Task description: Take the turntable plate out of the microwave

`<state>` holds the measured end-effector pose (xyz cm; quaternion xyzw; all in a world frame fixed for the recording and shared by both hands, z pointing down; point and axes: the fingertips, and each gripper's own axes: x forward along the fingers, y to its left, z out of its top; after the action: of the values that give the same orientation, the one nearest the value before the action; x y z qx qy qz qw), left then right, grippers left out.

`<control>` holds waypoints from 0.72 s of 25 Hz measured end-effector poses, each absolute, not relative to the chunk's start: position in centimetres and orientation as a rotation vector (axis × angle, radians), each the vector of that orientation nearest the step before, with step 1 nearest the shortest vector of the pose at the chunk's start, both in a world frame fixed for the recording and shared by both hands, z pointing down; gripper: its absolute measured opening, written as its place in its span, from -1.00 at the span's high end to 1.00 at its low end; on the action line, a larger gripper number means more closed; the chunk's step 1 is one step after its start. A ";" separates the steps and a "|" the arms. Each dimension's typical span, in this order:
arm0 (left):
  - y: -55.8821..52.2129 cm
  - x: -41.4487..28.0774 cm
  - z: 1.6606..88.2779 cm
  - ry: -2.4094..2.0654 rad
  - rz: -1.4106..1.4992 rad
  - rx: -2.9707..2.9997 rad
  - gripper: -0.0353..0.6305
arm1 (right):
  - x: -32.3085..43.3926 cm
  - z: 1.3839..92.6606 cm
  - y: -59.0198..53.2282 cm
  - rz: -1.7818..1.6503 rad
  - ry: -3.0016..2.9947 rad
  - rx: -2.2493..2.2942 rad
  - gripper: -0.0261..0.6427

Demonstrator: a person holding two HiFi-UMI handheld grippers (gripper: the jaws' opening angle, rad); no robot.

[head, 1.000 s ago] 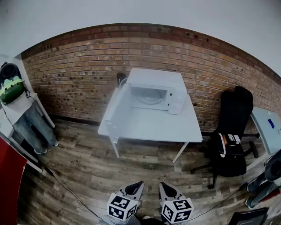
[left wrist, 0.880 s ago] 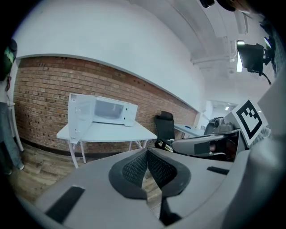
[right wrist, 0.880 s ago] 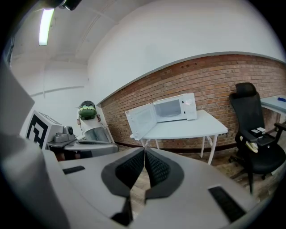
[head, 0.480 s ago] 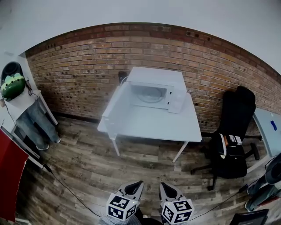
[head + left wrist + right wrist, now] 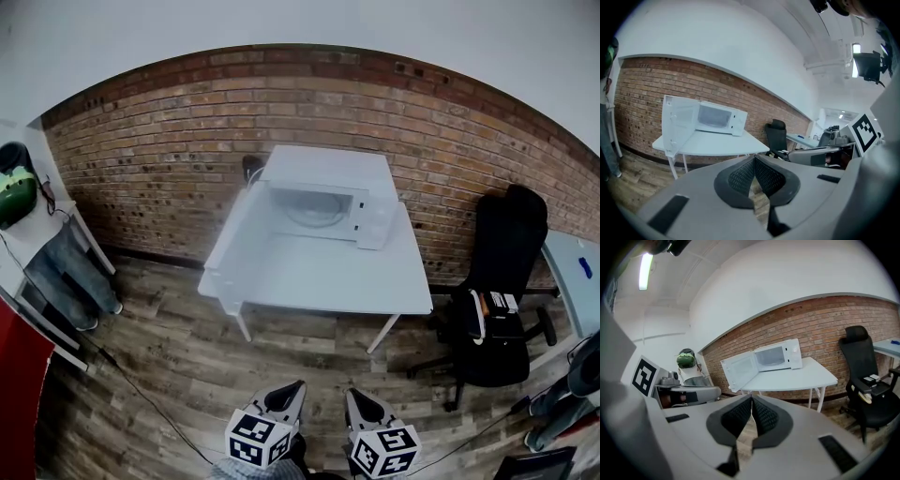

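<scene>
A white microwave (image 5: 323,197) stands at the back of a white table (image 5: 319,277), its door (image 5: 232,239) swung open to the left. Inside the cavity lies the pale round turntable plate (image 5: 314,214). My left gripper (image 5: 294,388) and right gripper (image 5: 354,396) hang side by side at the bottom of the head view, over the wood floor and well short of the table. Both are shut with nothing in them. The left gripper (image 5: 753,160) sees the microwave (image 5: 717,118) ahead to the left. The right gripper (image 5: 751,400) sees the same microwave (image 5: 778,356) ahead.
A black office chair (image 5: 497,281) with items on its seat stands right of the table. At the left a white rack holds a green helmet (image 5: 13,195) and hanging jeans (image 5: 64,270). A cable (image 5: 141,398) crosses the floor. Another table edge (image 5: 574,277) shows far right.
In the head view the table and microwave have grown slightly larger and nearer. Both grippers keep their place at the bottom edge, side by side and shut.
</scene>
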<state>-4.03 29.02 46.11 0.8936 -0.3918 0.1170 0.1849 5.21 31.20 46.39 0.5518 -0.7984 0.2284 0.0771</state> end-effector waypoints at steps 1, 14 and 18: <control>27.9 -4.1 46.0 -1.101 0.331 2.523 0.87 | 5.2 46.3 30.0 0.679 -2.390 1.659 0.87; 13.1 -5.7 45.1 -1.016 0.322 2.575 0.87 | 2.2 44.1 14.1 0.656 -2.410 1.706 0.87; 9.6 -6.3 45.3 -0.994 0.319 2.582 0.87 | 1.5 44.2 10.8 0.645 -2.388 1.718 0.87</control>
<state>-6.30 9.62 45.27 0.9124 -0.3513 0.1127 0.1771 1.51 10.83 44.21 0.5691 -0.7913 0.2138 0.0650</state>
